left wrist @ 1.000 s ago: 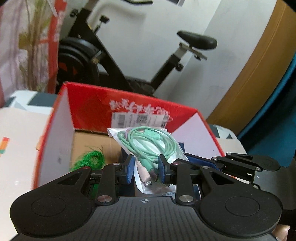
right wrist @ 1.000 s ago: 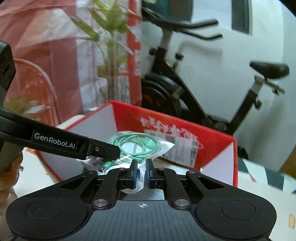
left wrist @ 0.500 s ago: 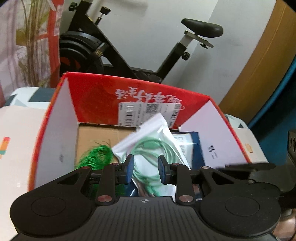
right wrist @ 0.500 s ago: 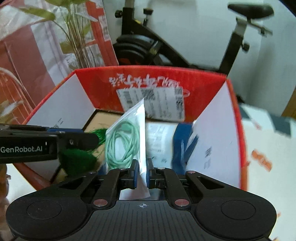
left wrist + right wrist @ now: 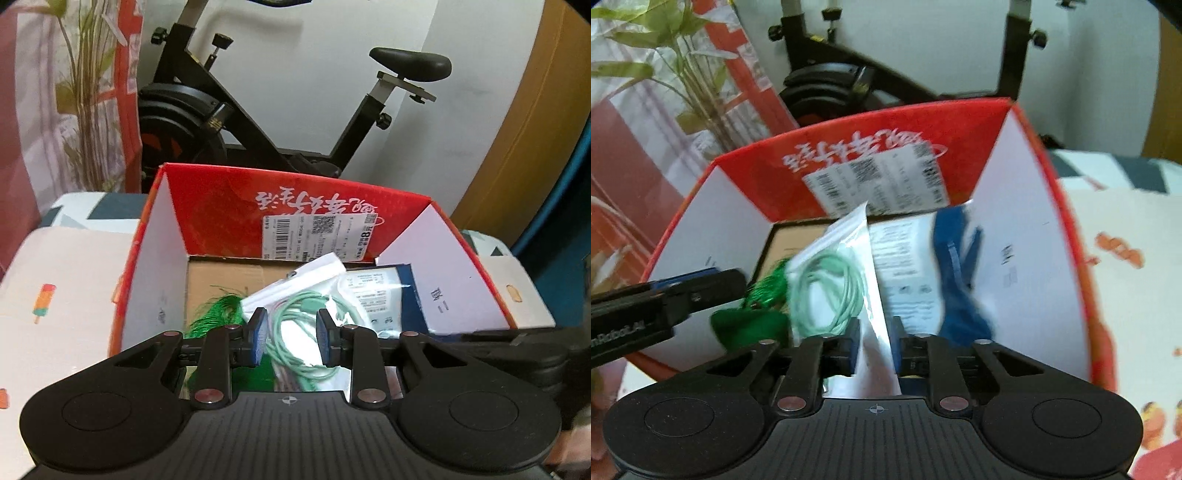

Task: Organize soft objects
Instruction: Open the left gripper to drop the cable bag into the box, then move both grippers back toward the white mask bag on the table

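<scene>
A clear bag with a coiled mint-green cable (image 5: 303, 314) lies tilted inside the red cardboard box (image 5: 332, 206), on a green tufted thing (image 5: 218, 314) and a blue-and-white packet (image 5: 376, 295). My left gripper (image 5: 291, 341) hovers over the box's near edge, its jaws apart with the bag showing through the gap, untouched. In the right wrist view the bag (image 5: 831, 280) stands on edge between the pads of my right gripper (image 5: 875, 347). Those jaws are opening and the pads no longer press it. A left finger (image 5: 683, 291) reaches in from the left.
The box (image 5: 868, 147) sits on a cloth printed with ice lollies (image 5: 55, 295). Behind it stand a black exercise bike (image 5: 258, 122) and a leafy plant (image 5: 683, 74) by a red-and-white curtain. A wooden panel (image 5: 517, 147) curves along the right.
The bag came down from above the box into it, turning on edge. The right jaws, shut on it before, have parted. Both grippers tipped down toward the box.
</scene>
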{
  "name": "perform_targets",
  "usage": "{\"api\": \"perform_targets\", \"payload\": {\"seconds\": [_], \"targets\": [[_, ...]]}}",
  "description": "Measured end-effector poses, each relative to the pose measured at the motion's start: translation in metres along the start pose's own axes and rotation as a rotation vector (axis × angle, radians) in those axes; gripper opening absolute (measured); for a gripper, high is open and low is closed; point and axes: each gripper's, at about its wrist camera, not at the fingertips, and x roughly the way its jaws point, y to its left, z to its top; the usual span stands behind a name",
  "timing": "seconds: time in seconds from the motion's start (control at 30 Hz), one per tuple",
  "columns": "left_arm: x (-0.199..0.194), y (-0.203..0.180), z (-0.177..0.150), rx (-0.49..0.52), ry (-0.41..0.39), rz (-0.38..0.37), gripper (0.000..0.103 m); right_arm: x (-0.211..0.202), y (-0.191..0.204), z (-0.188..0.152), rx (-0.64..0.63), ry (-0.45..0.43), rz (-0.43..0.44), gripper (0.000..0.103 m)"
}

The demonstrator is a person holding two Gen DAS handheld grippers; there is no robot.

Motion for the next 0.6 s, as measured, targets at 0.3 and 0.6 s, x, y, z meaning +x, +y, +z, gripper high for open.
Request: {"api": "perform_targets", "payload": {"seconds": [0.3,0.6], "targets": [[-0.029,-0.006,-0.007,0.051,-0.041,0.093,0.054,-0.041,0.003,-0.003,-0.098,-0.095,-0.096,0.048],[-0.093,-0.012,-0.026,0.034,-0.163,0.142,0.103,-0.096,0.013,-0.021,-0.158,-0.229,-0.186,0.101]]}}
